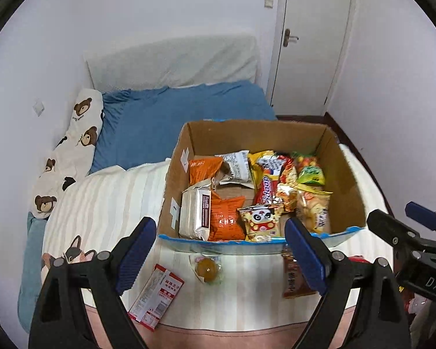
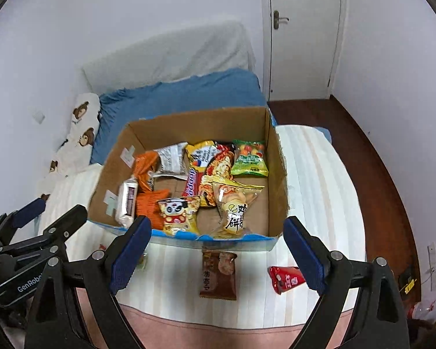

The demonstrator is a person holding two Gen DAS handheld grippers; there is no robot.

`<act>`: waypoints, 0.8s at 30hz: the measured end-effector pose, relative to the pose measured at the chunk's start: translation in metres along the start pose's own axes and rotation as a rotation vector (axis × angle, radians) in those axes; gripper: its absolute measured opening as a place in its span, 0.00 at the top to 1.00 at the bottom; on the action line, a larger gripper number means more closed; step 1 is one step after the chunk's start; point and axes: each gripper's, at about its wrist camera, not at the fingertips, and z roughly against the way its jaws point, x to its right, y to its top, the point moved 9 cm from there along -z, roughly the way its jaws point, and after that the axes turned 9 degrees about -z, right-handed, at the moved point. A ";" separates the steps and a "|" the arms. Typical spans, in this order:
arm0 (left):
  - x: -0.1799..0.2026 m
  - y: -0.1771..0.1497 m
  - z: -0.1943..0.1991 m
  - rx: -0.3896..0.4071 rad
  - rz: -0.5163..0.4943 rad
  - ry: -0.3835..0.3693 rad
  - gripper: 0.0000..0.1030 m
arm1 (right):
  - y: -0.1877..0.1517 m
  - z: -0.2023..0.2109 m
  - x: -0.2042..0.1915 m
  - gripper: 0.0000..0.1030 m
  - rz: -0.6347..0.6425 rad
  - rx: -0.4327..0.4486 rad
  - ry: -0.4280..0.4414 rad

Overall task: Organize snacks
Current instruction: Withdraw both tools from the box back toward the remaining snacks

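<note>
The brown packet [image 2: 219, 274] lies on the bed [image 2: 319, 174] at 6 o'clock from the cardboard box [image 2: 276, 174], long axis pointing at it. The box holds a panda packet [image 2: 178, 213] and a green candy bag [image 2: 250, 158]. Both the left gripper [image 1: 219, 257] and the right gripper [image 2: 218, 257] have their fingers apart, empty.
</note>
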 end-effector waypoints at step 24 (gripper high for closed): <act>-0.093 -0.195 -0.095 -0.368 0.054 0.165 0.12 | -0.143 -0.169 0.044 0.09 -0.172 -0.383 -0.090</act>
